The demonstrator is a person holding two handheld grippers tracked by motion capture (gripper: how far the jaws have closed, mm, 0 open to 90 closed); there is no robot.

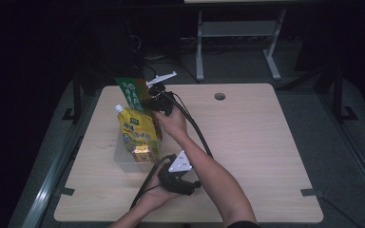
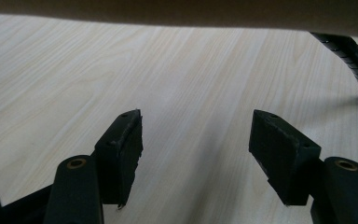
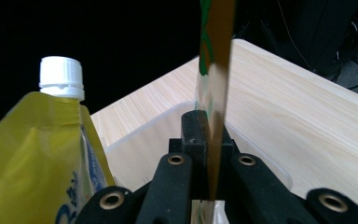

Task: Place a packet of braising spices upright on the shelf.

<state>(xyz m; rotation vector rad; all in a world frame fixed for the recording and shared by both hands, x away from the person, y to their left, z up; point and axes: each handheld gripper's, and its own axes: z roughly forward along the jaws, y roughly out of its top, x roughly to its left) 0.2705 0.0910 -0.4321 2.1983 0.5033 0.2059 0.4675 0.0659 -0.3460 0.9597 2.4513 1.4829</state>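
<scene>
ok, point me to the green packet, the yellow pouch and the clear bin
green packet [image 1: 132,91], high view, on its printed face
yellow pouch [image 3: 28,154], right gripper view, on its yellow body below the white cap
clear bin [image 3: 144,128], right gripper view, on its rim

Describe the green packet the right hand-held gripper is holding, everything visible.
The green packet is a flat, thin foil-looking pouch, green with pale print on its face and a brownish edge. The right hand-held gripper is shut on its lower edge, holding it upright, seen edge-on in the right gripper view. It hangs over the far end of a clear plastic bin, just behind the yellow spouted pouch.
</scene>
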